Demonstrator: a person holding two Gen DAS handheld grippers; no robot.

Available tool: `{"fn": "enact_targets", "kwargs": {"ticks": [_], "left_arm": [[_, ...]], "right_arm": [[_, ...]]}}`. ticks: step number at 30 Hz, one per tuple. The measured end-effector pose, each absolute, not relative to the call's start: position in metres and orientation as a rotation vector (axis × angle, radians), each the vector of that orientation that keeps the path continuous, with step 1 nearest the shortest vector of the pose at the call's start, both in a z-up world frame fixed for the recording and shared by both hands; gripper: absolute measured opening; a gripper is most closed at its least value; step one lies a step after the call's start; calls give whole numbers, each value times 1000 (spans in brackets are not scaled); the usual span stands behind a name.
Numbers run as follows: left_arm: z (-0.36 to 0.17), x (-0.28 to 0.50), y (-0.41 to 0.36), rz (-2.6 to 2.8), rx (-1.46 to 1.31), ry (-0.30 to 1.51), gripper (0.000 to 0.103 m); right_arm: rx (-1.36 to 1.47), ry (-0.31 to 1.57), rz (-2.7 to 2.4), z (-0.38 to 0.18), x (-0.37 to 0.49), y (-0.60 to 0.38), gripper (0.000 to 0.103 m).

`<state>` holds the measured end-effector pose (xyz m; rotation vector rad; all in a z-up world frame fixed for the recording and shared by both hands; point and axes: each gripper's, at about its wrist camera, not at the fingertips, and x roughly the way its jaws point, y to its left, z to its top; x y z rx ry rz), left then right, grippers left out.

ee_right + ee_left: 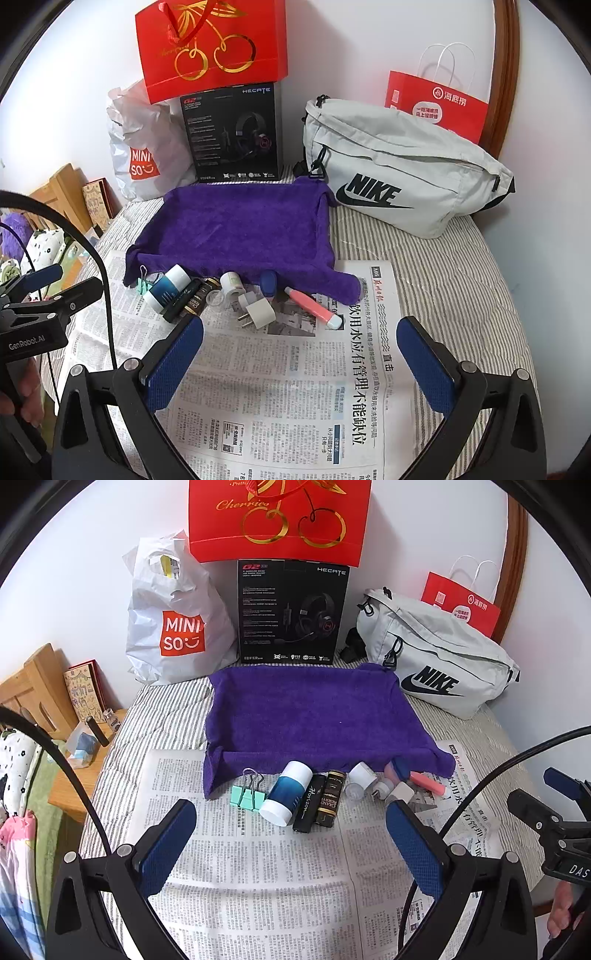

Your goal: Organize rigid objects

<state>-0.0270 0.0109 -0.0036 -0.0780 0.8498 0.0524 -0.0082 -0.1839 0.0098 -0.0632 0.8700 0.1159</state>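
Both grippers hover above the printed newspaper sheet (295,369) in the lower frame. The left gripper (291,823) has its blue-padded fingers spread wide, holding nothing. The right gripper (300,341) is likewise spread wide and empty.

The small rigid objects lie in a row at centre frame, along the near edge of the purple towel-lined tray (314,712):
- mint-green binder clip (248,794), leftmost
- blue-and-white cylindrical bottle (287,794)
- black tube (309,804), touching the bottle
- white plug adapter (258,307)
- pink-and-white pen-shaped tube (314,308), rightmost

A grey fabric waist bag (402,173) rests in the upper right
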Motion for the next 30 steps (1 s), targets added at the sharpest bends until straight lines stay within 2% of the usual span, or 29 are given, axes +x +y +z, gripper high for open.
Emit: {"fn": "enact_targets", "kwargs": {"ticks": [30], "left_arm": [[-2,-27,12,53,-63,847,103]], "right_arm": [[-70,876,121,8,-9,-183,103]]}}
